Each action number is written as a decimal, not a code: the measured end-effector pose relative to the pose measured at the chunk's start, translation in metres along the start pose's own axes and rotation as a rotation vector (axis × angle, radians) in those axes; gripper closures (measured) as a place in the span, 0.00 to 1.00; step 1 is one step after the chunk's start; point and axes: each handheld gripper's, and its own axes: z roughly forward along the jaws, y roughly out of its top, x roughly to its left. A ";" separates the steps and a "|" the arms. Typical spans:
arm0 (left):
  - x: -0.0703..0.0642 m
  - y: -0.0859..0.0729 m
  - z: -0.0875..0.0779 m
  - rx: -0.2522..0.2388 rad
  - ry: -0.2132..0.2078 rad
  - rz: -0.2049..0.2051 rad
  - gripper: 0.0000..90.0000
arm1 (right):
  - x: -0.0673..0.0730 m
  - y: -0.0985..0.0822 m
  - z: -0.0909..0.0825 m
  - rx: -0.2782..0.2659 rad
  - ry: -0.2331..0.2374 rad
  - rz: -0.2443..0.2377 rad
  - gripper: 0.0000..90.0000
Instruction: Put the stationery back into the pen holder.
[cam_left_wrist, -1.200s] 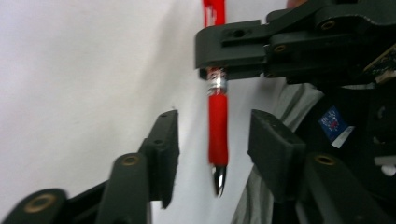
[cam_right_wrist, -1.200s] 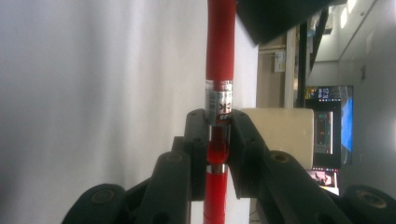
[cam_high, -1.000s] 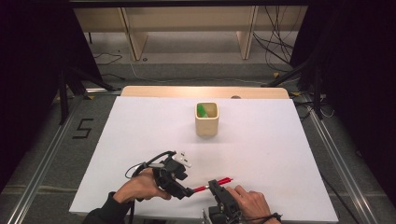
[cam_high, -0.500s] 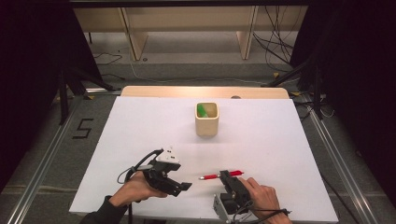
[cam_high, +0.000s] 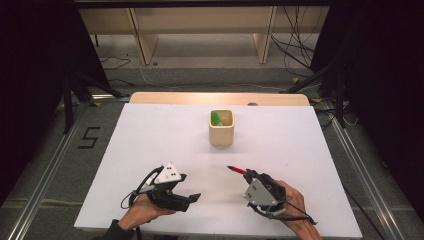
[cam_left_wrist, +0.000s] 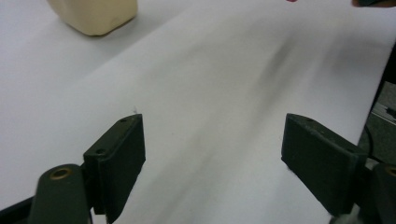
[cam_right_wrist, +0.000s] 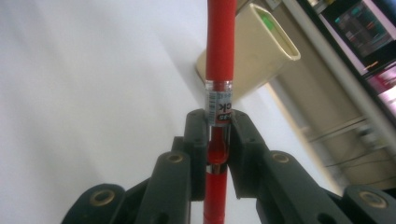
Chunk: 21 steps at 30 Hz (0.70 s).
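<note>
The right tongs pinch the red pen near its middle, its long axis aimed at the beige pen cup beyond. The left tongs, spread with nothing between them, have just been opening, farther from that cup.

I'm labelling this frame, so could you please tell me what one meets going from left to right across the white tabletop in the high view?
Left claw, black and open, in the person's left hand → square beige wooden cup with something green inside → red pen → right claw, shut on that pen.
</note>
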 end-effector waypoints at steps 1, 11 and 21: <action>0.001 -0.002 0.000 -0.007 0.007 -0.006 0.23 | -0.005 0.000 -0.001 -0.016 0.023 0.054 0.88; 0.009 -0.019 -0.012 -0.085 0.104 -0.062 0.23 | -0.046 -0.001 0.010 -0.151 0.223 0.549 0.88; 0.014 -0.029 -0.017 -0.116 0.144 -0.076 0.23 | -0.068 0.000 0.029 -0.178 0.256 0.727 0.88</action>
